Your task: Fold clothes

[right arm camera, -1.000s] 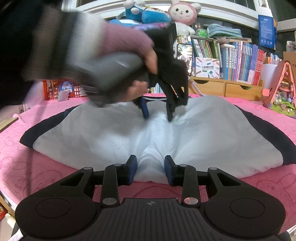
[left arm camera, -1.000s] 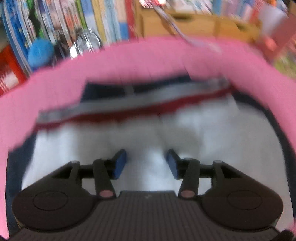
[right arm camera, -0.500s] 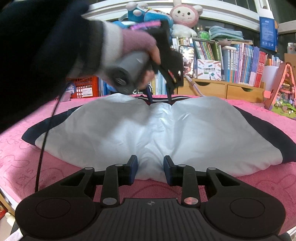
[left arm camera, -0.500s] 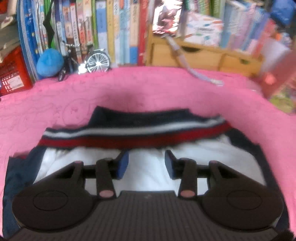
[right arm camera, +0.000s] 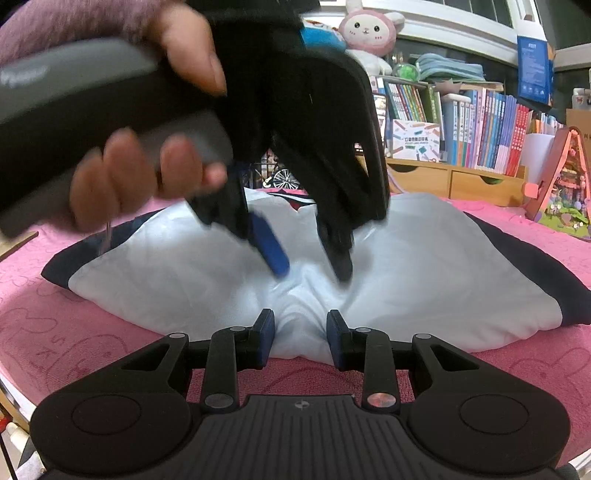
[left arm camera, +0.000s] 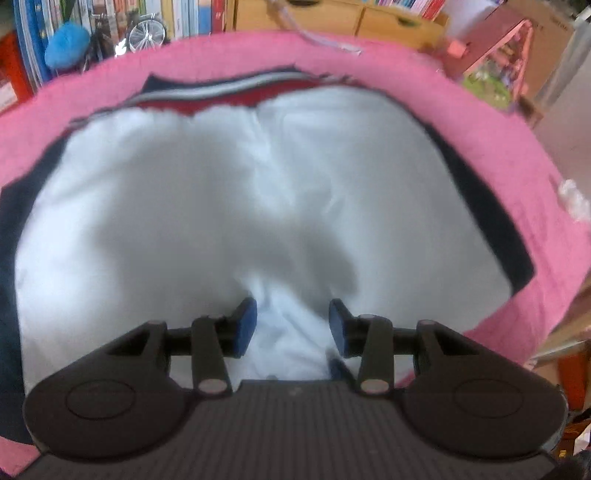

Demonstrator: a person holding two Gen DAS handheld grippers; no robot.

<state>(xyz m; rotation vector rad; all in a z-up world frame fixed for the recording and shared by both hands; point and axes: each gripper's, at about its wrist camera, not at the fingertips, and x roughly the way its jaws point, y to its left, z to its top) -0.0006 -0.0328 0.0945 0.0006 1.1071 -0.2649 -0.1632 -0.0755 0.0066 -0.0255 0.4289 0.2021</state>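
Note:
A white garment [right arm camera: 424,258] with navy sleeves [right arm camera: 532,262] and a red, white and navy striped band [left arm camera: 236,92] lies spread on the pink table cover [right arm camera: 74,343]. A hand [right arm camera: 147,177] holds my left gripper [right arm camera: 306,266] open, fingertips pointing down just over the bunched middle crease near the front hem. In the left wrist view, the left gripper [left arm camera: 292,325] straddles that crease. My right gripper [right arm camera: 300,334] is open at the front hem, with a puffed fold of white cloth between its blue pads [right arm camera: 266,332].
Bookshelves [right arm camera: 491,136] and wooden drawers [right arm camera: 450,181] line the back. A toy house [right arm camera: 561,181] stands at the back right on the table, plush toys [right arm camera: 364,33] sit above, and a toy bicycle [left arm camera: 146,31] and blue ball [left arm camera: 66,44] sit at the back left.
My left gripper has come back from the striped band at the far side to the front middle of the garment, close to the right gripper. The right gripper has barely moved.

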